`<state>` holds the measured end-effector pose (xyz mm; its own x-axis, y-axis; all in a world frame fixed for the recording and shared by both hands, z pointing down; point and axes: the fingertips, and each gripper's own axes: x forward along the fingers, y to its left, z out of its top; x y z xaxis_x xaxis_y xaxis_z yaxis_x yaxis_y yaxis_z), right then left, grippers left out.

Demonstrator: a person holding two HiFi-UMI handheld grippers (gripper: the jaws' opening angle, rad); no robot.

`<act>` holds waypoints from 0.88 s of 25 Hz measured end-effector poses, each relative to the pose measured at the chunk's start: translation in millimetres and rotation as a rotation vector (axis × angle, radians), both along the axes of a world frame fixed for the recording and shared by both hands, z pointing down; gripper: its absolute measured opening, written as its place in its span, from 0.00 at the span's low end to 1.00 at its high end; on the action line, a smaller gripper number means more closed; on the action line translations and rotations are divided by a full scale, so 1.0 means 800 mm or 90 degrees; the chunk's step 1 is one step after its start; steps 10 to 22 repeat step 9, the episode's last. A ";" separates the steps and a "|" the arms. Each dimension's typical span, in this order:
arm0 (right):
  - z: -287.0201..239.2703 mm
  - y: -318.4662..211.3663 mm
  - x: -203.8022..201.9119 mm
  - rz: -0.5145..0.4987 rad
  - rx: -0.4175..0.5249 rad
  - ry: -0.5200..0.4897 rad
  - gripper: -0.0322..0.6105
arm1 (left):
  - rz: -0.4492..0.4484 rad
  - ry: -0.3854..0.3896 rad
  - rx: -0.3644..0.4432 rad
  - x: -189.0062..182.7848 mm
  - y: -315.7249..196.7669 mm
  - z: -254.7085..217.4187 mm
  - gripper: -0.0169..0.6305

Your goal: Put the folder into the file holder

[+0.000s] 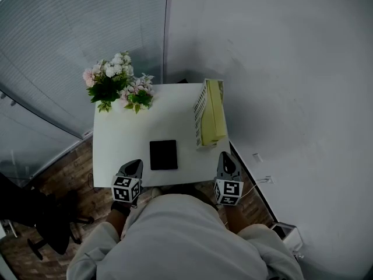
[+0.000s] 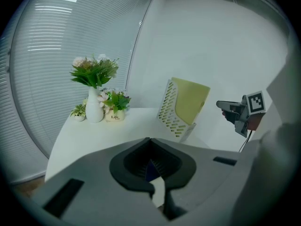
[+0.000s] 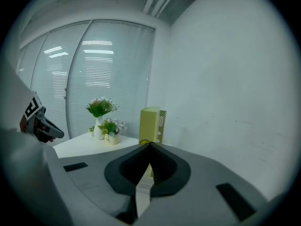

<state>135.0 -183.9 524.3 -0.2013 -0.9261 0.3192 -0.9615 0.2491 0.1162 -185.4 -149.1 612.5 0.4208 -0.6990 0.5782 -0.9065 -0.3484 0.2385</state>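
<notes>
Both pairs of jaws closed, empty; yellow folder point(image 1: 217, 109) stands in perforated file holder point(image 1: 200, 114).

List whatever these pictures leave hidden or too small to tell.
- Black flat thing: shown in the head view only, too small to tell notebook from tablet; unseen in both gripper views.
- File holder inside: the yellow folder covers it.
- Vase: in the head view, hidden under its flowers.
</notes>
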 end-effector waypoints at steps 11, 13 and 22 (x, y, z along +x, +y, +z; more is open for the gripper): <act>0.009 0.006 0.015 0.008 -0.015 -0.002 0.07 | 0.011 -0.001 -0.003 0.014 0.005 0.004 0.04; 0.009 0.006 0.015 0.008 -0.015 -0.002 0.07 | 0.011 -0.001 -0.003 0.014 0.005 0.004 0.04; 0.009 0.006 0.015 0.008 -0.015 -0.002 0.07 | 0.011 -0.001 -0.003 0.014 0.005 0.004 0.04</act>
